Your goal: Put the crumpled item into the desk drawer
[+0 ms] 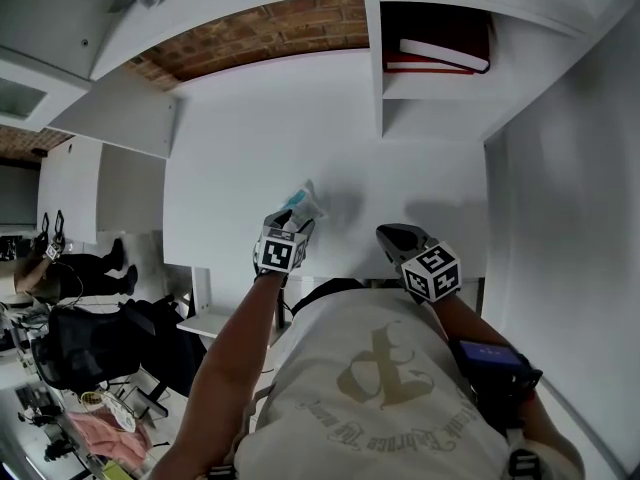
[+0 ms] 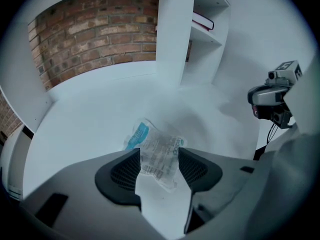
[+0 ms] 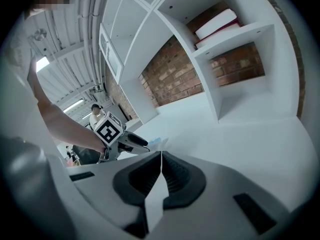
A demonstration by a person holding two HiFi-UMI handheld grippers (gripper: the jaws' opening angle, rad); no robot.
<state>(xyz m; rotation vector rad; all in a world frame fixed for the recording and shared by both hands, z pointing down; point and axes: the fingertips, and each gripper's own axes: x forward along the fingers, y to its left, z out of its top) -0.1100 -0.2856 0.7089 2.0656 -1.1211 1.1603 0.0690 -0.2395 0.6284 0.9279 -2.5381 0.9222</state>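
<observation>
Pickup is the step in hand: the left hand-held gripper (image 2: 159, 156) has its jaws apart astride the crumpled packet (image 2: 150, 143) on the white counter (image 2: 85, 116), the right hand-held gripper (image 3: 160, 173) is closed and empty, and the next move is probably to clamp the packet.

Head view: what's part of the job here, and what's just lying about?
Job:
- crumpled plastic packet, lying on the white desk
- left gripper, jaws open either side of the packet
- no drawer clearly in view

Lying about:
- books in the shelf cubby
- right gripper, shut, empty, idle
</observation>
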